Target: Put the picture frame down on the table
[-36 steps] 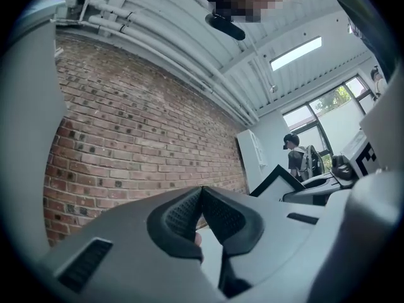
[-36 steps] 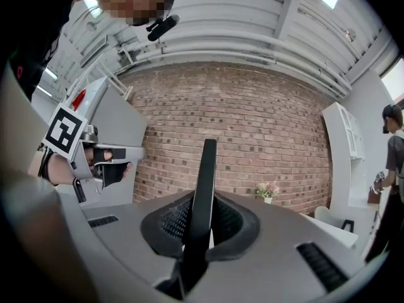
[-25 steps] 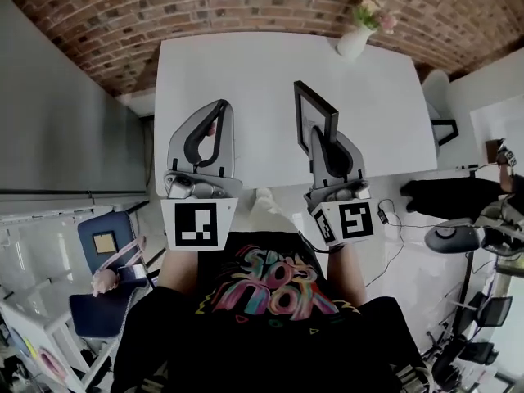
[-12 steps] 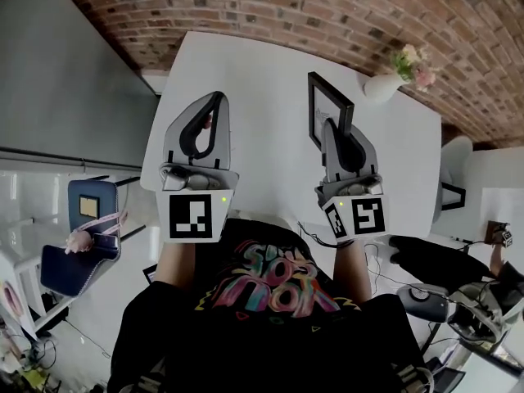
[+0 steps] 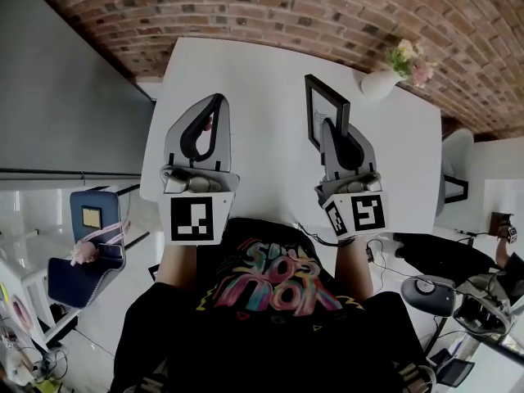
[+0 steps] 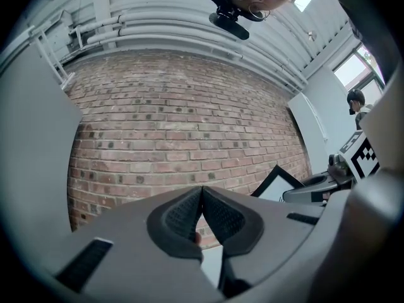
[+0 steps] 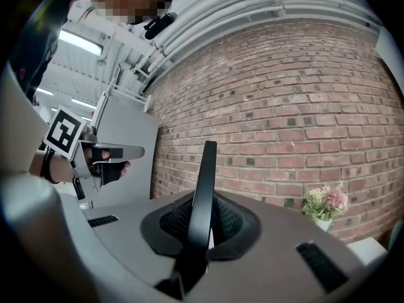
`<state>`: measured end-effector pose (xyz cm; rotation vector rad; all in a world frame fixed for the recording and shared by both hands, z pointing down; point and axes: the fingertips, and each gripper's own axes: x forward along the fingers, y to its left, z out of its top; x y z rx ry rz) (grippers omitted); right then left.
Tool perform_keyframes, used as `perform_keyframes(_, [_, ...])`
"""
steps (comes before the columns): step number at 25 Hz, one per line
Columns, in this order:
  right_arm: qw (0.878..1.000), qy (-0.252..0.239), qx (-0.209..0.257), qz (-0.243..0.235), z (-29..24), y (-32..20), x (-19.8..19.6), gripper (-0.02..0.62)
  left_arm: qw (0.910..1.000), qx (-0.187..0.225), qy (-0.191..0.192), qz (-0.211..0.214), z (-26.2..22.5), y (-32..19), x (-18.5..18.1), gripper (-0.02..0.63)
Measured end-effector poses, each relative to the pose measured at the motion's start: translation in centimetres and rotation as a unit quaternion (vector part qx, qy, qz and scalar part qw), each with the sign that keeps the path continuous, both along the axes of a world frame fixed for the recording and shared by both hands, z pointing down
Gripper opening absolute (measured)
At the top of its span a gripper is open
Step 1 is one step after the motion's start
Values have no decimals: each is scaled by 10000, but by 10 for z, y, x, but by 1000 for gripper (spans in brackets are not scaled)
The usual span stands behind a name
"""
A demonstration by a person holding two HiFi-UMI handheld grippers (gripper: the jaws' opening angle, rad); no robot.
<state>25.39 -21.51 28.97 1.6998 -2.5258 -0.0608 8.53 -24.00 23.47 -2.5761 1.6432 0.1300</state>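
**Status: picture frame gripped upright in right claw**

**Head view.** The white worktop (image 5: pixel 262 72) fills the upper centre, with a brick surface beyond it. The left claw (image 5: pixel 216 101) sits at 10 o'clock from picture centre, over the near left part of the worktop. The right claw (image 5: pixel 331 126) sits at 1 o'clock. The black picture frame (image 5: pixel 326 105) stands upright at the right claw's tip, above the worktop. Contact between frame and worktop cannot be determined. A white vase of flowers (image 5: pixel 383 80) stands on the worktop at 2 o'clock from the frame, apart from it.

**Left gripper view.** The left claw (image 6: pixel 202 193) is closed, its ribbed pads meeting at the tips, with nothing between them. The brick wall (image 6: pixel 189 118) lies ahead. The picture frame (image 6: pixel 276 180) shows at 3 o'clock from the pads, beside the right claw's body.

**Right gripper view.** The right claw (image 7: pixel 203 223) is clamped on the picture frame (image 7: pixel 206 169), which is seen edge-on and rises toward 12 o'clock between the pads. The vase of flowers (image 7: pixel 326 206) is at 3 o'clock. The left claw (image 7: pixel 117 150) is at 9 o'clock.
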Motion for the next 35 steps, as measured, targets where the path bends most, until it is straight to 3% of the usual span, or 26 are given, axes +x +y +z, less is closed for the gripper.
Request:
perform_keyframes(12, [9965, -182, -774, -269, 53, -12, -5, 51, 9993, -251, 48, 259, 25, -5, 16, 23])
perform_keyframes(20, [9820, -672, -1734, -322, 120, -19, -12, 49, 9982, -532, 8, 277, 49, -9, 8, 23])
perform_keyframes(29, [9482, -1284, -2859, -519, 190, 16, -82, 49, 9973, -666, -35, 300, 60, 29, -55, 23])
perform_keyframes(35, [9106, -1829, -3648, -656, 240, 13, -56, 49, 9961, -788, -114, 378, 73, 15, -17, 23])
